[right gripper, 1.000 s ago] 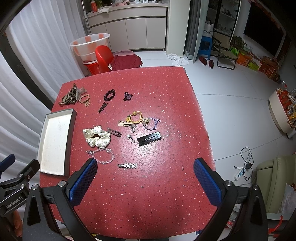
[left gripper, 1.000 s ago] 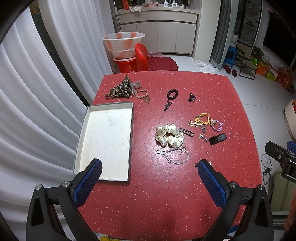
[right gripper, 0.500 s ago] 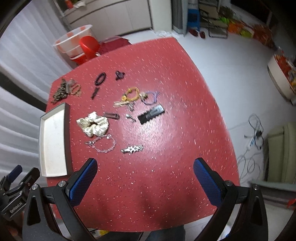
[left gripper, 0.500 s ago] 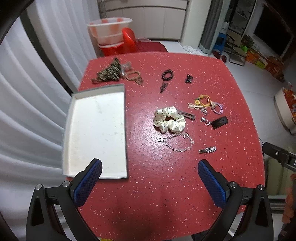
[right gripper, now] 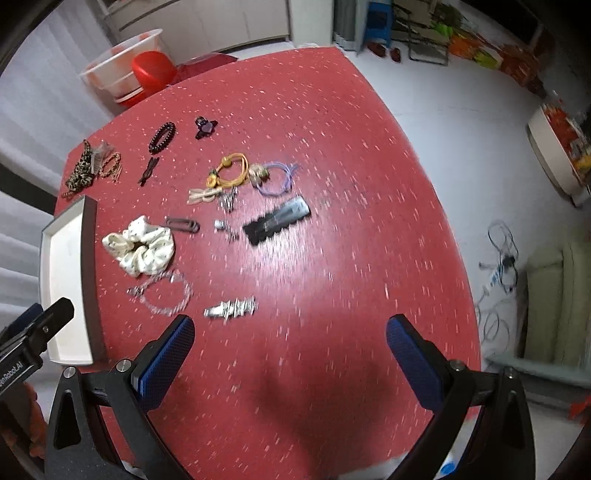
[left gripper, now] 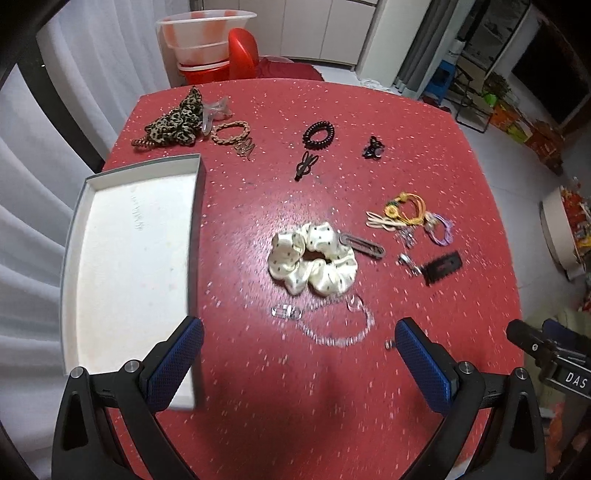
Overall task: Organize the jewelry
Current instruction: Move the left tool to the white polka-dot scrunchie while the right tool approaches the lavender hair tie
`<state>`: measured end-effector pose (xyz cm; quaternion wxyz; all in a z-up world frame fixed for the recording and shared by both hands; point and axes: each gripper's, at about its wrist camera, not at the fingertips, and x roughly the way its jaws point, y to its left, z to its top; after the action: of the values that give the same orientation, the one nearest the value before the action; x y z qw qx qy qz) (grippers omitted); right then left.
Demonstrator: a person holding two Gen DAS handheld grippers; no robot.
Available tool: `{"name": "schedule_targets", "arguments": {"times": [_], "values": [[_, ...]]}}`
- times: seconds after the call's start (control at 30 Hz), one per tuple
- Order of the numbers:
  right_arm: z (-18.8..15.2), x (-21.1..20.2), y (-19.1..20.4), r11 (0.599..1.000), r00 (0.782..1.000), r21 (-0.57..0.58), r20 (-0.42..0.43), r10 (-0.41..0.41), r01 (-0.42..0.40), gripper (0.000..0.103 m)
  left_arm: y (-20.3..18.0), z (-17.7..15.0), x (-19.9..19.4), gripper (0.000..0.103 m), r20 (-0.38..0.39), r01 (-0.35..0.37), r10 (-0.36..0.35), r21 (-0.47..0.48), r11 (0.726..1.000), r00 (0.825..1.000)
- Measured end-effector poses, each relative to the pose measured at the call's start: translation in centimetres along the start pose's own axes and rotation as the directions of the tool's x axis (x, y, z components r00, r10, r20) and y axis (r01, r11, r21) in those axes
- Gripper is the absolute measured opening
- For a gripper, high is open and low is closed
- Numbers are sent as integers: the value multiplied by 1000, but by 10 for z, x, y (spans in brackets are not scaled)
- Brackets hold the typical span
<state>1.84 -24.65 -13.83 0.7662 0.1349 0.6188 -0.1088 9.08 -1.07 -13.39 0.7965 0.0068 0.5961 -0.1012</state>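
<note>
The red speckled table [left gripper: 280, 110] is filling both views, w/ a white shallow tray [left gripper: 125, 258] lying at its left edge and holding nothing. Beyond the far edge a red chair [left gripper: 242, 51] and a pale plastic basin [left gripper: 205, 33] are standing. The cream dotted scrunchie [left gripper: 314, 258] is lying near the middle, right of the tray and apart from it, w/ a dark long clip [left gripper: 364, 245] touching its right side. Nothing is standing between the scrunchie and the tray.

A leopard-print scrunchie [left gripper: 175, 120] and a braided band [left gripper: 231, 132] are sitting at the far left corner. A black coil tie [left gripper: 318, 134] and a small dark claw clip [left gripper: 373, 147] are lying farther right. A black toothed clip [right gripper: 277, 220] is lying below the yellow and purple elastic ties [right gripper: 251, 173].

The left gripper [left gripper: 295, 356] is hanging wide open above the silver chain bracelet [left gripper: 332, 321], gripping nothing. The right gripper [right gripper: 291, 350] is also spread wide and empty, just near a silver star clip [right gripper: 231, 308] (blurred by motion, so details are hard to read). The chain is smeared too, approx. only its loop is showing.
</note>
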Motion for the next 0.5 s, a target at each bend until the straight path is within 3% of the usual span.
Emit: {"name": "schedule_targets", "arguments": {"times": [0.27, 0.5], "values": [[61, 62, -1, 992, 1000, -122, -13, -14, 12, 103, -8, 32, 61, 103, -24, -51, 49, -72, 996, 999], [94, 110, 4, 981, 999, -196, -40, -2, -6, 103, -10, 42, 106, 103, -62, -77, 72, -88, 993, 995]]}}
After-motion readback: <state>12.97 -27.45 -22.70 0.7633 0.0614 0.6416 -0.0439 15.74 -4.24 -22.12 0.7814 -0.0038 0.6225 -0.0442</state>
